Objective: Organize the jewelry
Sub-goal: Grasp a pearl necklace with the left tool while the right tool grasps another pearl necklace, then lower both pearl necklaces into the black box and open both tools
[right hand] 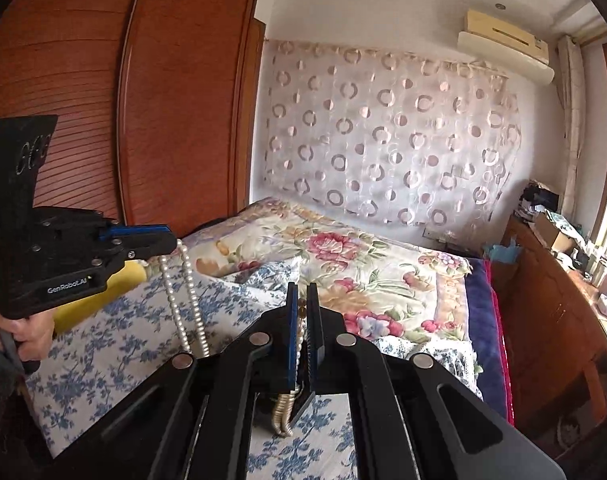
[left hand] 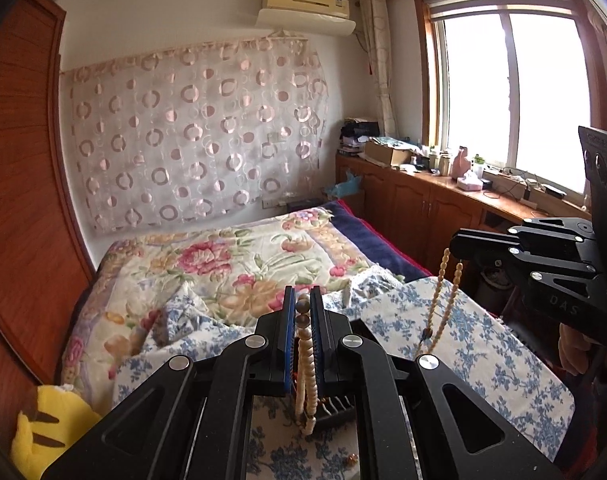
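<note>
My left gripper (left hand: pixel 302 300) is shut on a cream bead necklace (left hand: pixel 305 364) with two brown beads at the top; its strands hang down between the jaws. It also shows in the right wrist view (right hand: pixel 174 243), with the pearly strands (right hand: pixel 183 300) drooping from it. My right gripper (right hand: pixel 302 289) is shut on a beaded necklace (right hand: pixel 284 412) that loops below the jaws. In the left wrist view the right gripper (left hand: pixel 455 246) holds tan oval beads (left hand: pixel 439 300) hanging down. Both are held above a blue-flowered cloth (left hand: pixel 463 340).
A bed with a floral quilt (left hand: pixel 231 260) lies ahead. A wooden wardrobe (right hand: pixel 163 100) stands at the left. A wooden cabinet (left hand: pixel 423 200) with clutter runs under the window at the right. A yellow plush toy (left hand: pixel 47 428) lies at the lower left.
</note>
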A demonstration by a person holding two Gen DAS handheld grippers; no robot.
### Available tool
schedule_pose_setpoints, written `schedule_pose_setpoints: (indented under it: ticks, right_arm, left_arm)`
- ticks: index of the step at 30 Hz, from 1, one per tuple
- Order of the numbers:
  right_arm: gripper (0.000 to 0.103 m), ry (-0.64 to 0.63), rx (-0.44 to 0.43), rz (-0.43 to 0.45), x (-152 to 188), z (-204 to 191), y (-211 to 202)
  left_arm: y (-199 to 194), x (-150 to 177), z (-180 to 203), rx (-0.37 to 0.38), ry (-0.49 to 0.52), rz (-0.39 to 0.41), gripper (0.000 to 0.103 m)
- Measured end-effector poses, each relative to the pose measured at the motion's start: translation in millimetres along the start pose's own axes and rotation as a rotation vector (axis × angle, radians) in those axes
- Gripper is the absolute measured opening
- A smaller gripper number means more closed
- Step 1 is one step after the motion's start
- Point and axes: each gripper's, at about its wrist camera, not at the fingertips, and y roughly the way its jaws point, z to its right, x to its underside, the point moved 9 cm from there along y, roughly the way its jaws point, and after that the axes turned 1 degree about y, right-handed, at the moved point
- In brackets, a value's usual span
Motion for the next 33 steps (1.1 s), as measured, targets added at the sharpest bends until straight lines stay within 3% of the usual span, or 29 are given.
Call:
schedule_pose_setpoints:
  ticks: [13, 22, 33]
  right_arm:
    - [0.005, -0.02, 0.019, 0.021, -15.3, 5.9, 20.3]
    - [0.005, 0.022, 0.014, 0.028, -27.7, 14.3, 33.9]
    - [0.005, 0.06, -0.061, -0.14, 36.2, 4.9, 85.6]
  left_arm:
    - [8.4, -35.0, -4.3, -0.013, 0.002, 0.022, 0.006]
    - [15.2, -35.7, 0.0, -0.006, 0.002, 0.01, 0.006]
    - [16.4, -40.4, 2.5, 0.018, -0.006, 0.021, 0.007]
